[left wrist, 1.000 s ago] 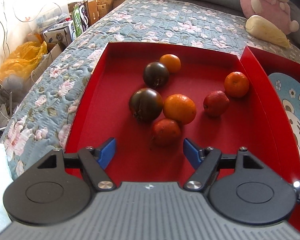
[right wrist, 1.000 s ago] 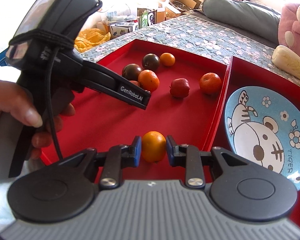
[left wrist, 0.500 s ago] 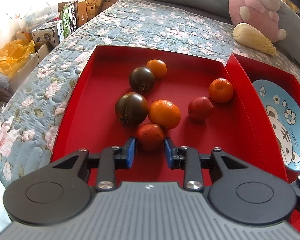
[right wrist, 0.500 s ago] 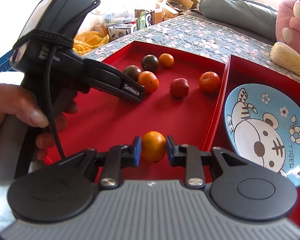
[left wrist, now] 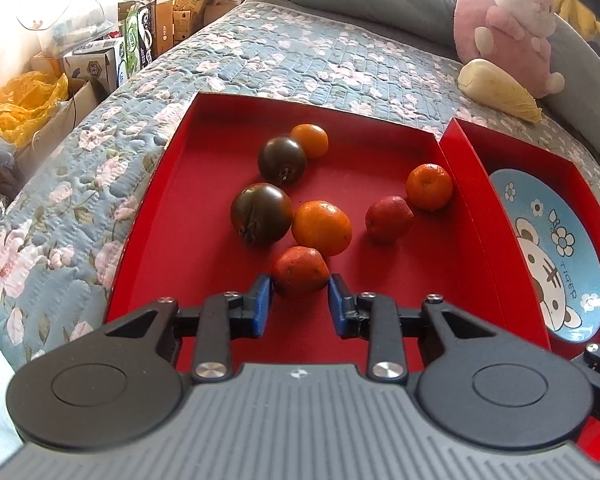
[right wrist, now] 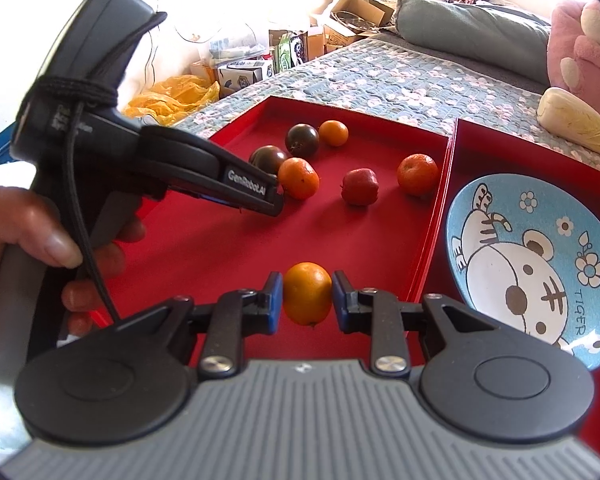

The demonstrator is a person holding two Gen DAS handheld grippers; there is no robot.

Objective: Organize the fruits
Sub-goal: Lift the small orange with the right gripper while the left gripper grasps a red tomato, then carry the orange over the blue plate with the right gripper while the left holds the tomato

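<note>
A bed (left wrist: 284, 52) with a floral quilt carried two red trays side by side. The larger red tray (left wrist: 188, 184) held the loose fruit: two dark tomatoes (left wrist: 262, 213), three oranges (left wrist: 321, 227) and a small red apple (left wrist: 388, 219), clustered toward its middle and right. The smaller tray (right wrist: 512, 148) on the right held a blue tiger plate (right wrist: 540, 264). The left claw (left wrist: 299, 298) was clenched on a reddish-orange fruit (left wrist: 299, 270), which sat between its blue pads just in front of the cluster. The right claw (right wrist: 307, 300) was grasping an orange fruit (right wrist: 307, 293) squarely between its pads, over the near part of the larger tray, beside the plate's tray.
</note>
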